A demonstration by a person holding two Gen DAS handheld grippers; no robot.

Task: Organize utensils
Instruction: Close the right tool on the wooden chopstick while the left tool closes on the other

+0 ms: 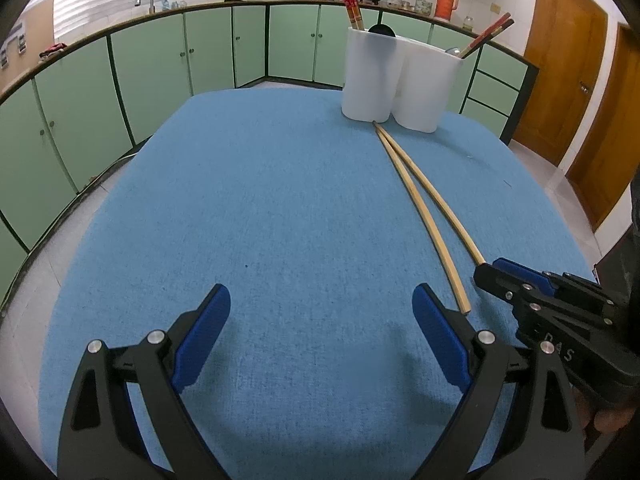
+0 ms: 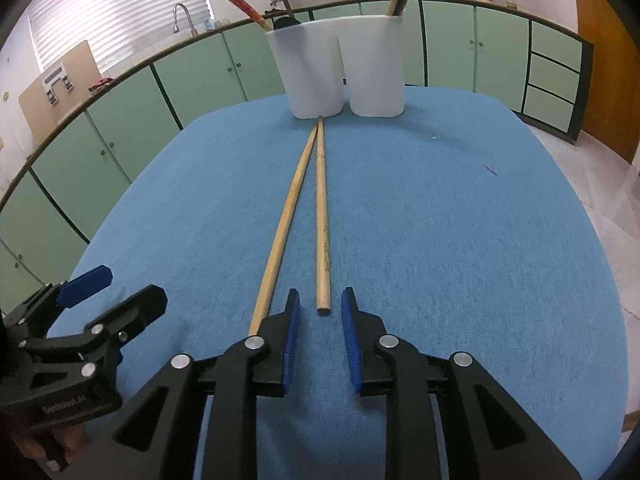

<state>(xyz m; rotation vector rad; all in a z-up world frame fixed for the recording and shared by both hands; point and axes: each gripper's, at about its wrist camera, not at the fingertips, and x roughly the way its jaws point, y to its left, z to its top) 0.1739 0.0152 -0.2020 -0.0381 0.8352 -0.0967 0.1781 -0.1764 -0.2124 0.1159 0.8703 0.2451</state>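
Note:
Two long pale wooden chopsticks [image 2: 322, 208] lie on the blue tablecloth [image 2: 440, 220], their far tips touching at the foot of a white two-cup utensil holder [image 2: 336, 64]. Red chopsticks [image 2: 240, 0] and a black utensil stand in the holder. My right gripper [image 2: 320, 300] is a little open; the near end of the right chopstick lies between its blue pads [image 2: 294, 320], which do not touch it. The other chopstick [image 2: 286, 216] runs just outside the left finger. My left gripper [image 1: 320, 294] hovers wide open over bare cloth, left of the chopsticks [image 1: 416, 200], and holds nothing.
The table's edges drop to a tiled floor on both sides. Green cabinets [image 1: 160, 68] ring the room, with a sink tap, pots and an orange flask [image 1: 446, 0] on the counter. Wooden doors [image 1: 560, 72] stand at the right. A hand holds each gripper handle.

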